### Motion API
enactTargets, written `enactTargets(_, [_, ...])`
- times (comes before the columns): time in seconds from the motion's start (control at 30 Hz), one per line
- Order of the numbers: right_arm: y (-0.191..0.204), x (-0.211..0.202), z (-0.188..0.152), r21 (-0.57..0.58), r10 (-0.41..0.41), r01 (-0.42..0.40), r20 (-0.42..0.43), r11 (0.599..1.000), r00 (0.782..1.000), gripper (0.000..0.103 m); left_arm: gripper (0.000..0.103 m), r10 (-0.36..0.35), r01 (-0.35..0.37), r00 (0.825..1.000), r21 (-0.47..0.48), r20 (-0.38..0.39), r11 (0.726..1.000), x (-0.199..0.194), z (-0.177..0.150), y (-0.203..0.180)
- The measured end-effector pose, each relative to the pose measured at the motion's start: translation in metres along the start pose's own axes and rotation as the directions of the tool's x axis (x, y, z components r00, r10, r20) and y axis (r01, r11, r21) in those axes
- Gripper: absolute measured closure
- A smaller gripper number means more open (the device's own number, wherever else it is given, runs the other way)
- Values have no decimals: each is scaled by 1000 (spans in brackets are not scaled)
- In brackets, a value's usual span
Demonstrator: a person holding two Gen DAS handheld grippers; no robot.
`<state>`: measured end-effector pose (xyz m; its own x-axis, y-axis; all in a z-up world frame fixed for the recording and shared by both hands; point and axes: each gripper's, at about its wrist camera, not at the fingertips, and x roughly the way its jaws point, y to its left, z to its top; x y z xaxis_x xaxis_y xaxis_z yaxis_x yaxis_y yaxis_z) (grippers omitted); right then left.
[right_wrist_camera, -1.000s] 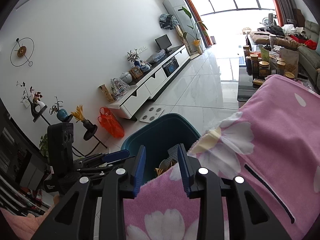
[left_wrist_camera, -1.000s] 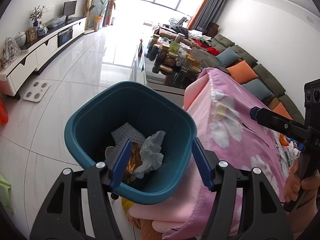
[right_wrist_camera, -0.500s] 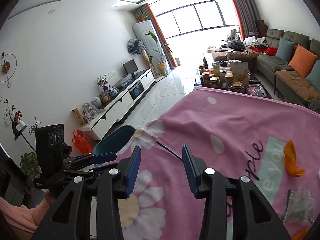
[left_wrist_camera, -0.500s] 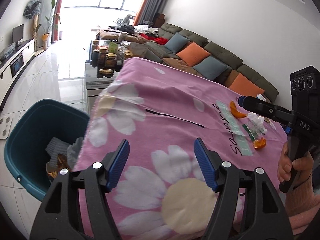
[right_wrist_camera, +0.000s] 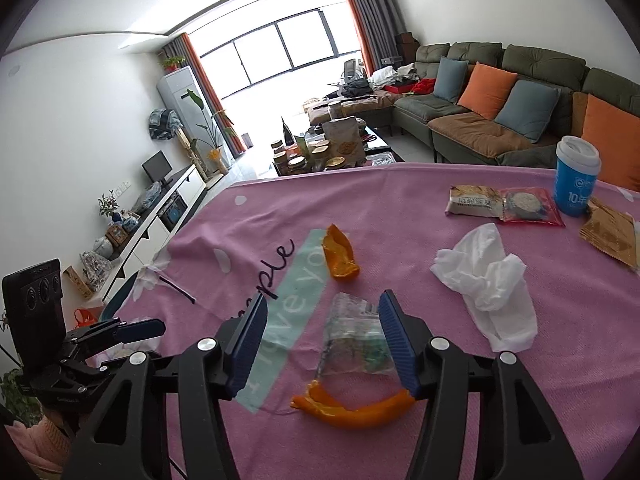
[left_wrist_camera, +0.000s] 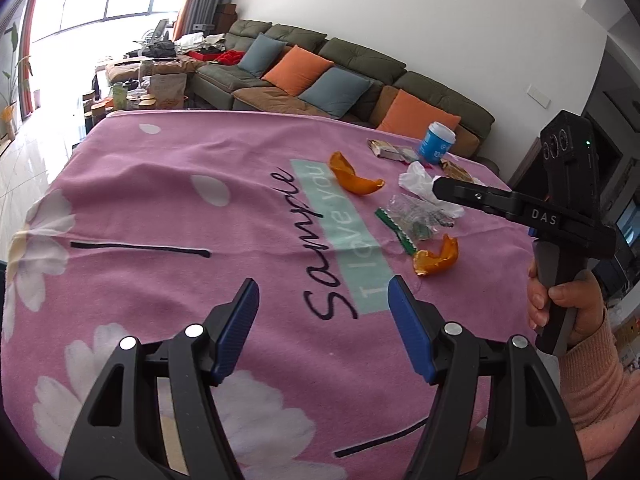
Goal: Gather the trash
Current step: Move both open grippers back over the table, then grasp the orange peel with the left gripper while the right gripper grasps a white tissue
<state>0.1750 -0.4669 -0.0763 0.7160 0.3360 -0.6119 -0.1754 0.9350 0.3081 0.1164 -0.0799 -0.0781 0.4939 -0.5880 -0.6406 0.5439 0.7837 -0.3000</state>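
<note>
Trash lies on the pink flowered blanket (left_wrist_camera: 168, 208): two orange peels (right_wrist_camera: 340, 254) (right_wrist_camera: 352, 408), a clear plastic wrapper (right_wrist_camera: 352, 336), a crumpled white tissue (right_wrist_camera: 488, 284) and snack packets (right_wrist_camera: 476, 200). My right gripper (right_wrist_camera: 323, 304) hovers over the wrapper with its jaws opening. The wrapper lies on the cloth below the gap, close to the right finger, and the pads do not press it. My left gripper (left_wrist_camera: 322, 292) stands open over bare blanket, short of the near peel (left_wrist_camera: 436, 258). In the left wrist view the right gripper (left_wrist_camera: 444, 192) reaches over the tissue (left_wrist_camera: 418, 178).
A blue paper cup (right_wrist_camera: 576, 176) and a brown packet (right_wrist_camera: 608, 234) sit at the far right of the table. The teal bin's rim (right_wrist_camera: 116, 304) shows past the left edge. Beyond are a green sofa (left_wrist_camera: 360, 64) and a low table with jars (right_wrist_camera: 320, 156).
Both grippers have swung away from the teal bin and now sit over the blanket near the trash. The right jaws have spread wider. The left jaws stay open.
</note>
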Motion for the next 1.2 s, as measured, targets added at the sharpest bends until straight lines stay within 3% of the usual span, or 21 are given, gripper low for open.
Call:
enactTargets(0.2, [-16, 12, -11, 22, -9, 10, -43, 1000, 999, 43, 37, -38, 41, 998, 56, -46, 998, 28, 6, -34])
enactTargets(0.33, [-27, 4, -12, 44, -7, 8, -10, 999, 1000, 43, 37, -55, 61, 996, 85, -72, 994, 42, 9, -51])
enactTargets(0.63, [-72, -14, 8, 99, -133, 127, 57, 987, 989, 43, 37, -81, 98, 987, 122, -136, 988, 79, 20, -82])
enactTargets(0.93, [-116, 9, 12, 165, -139, 142, -29, 976, 990, 44, 41, -73, 97, 974, 104, -215, 990, 111, 25, -91])
enactTargets(1.0, [-121, 12, 11, 183, -108, 113, -39, 977, 993, 50, 42, -81, 105, 972, 100, -223, 989, 114, 26, -93])
enactTargets(1.13, [-123, 11, 9, 193, -73, 80, -43, 978, 996, 73, 45, -86, 113, 969, 109, -233, 988, 118, 28, -96])
enactTargets(1.2, [-123, 10, 7, 194, -65, 72, -43, 978, 997, 83, 51, -91, 120, 967, 111, -237, 987, 118, 27, -97])
